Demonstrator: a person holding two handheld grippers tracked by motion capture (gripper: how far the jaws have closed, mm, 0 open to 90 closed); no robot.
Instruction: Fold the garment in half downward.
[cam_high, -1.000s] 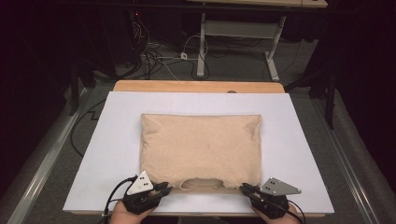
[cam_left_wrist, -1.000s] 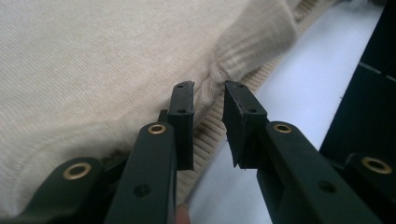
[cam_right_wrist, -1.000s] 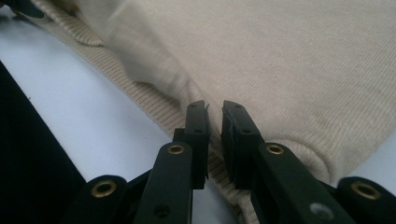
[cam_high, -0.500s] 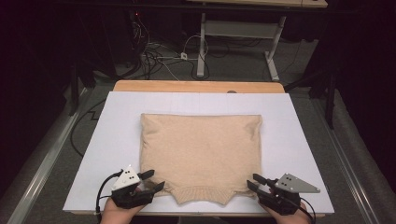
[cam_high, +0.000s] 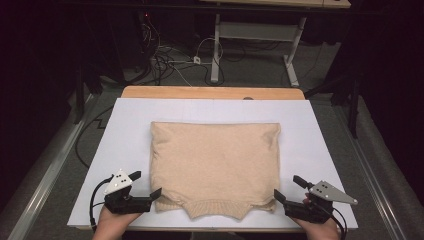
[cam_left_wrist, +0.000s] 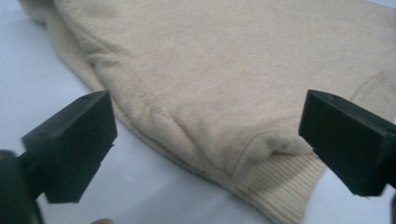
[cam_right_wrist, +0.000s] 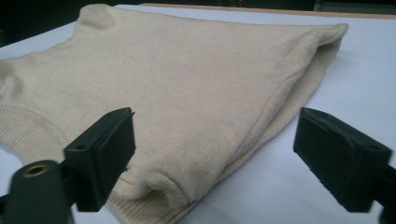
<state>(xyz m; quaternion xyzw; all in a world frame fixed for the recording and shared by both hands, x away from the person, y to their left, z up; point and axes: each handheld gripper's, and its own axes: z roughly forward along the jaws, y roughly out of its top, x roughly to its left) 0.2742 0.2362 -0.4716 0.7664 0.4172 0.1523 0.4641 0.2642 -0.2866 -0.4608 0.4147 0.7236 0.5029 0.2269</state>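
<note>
In the left gripper view the sweater (cam_left_wrist: 233, 70) runs off the top and right edges beyond the jaws, and its ribbed hem is cut off at the bottom between them. In the right gripper view, the hem leaves the frame left of the jaws. From above, both hands (cam_high: 112, 227) are cropped by the bottom edge behind the jaws.
</note>
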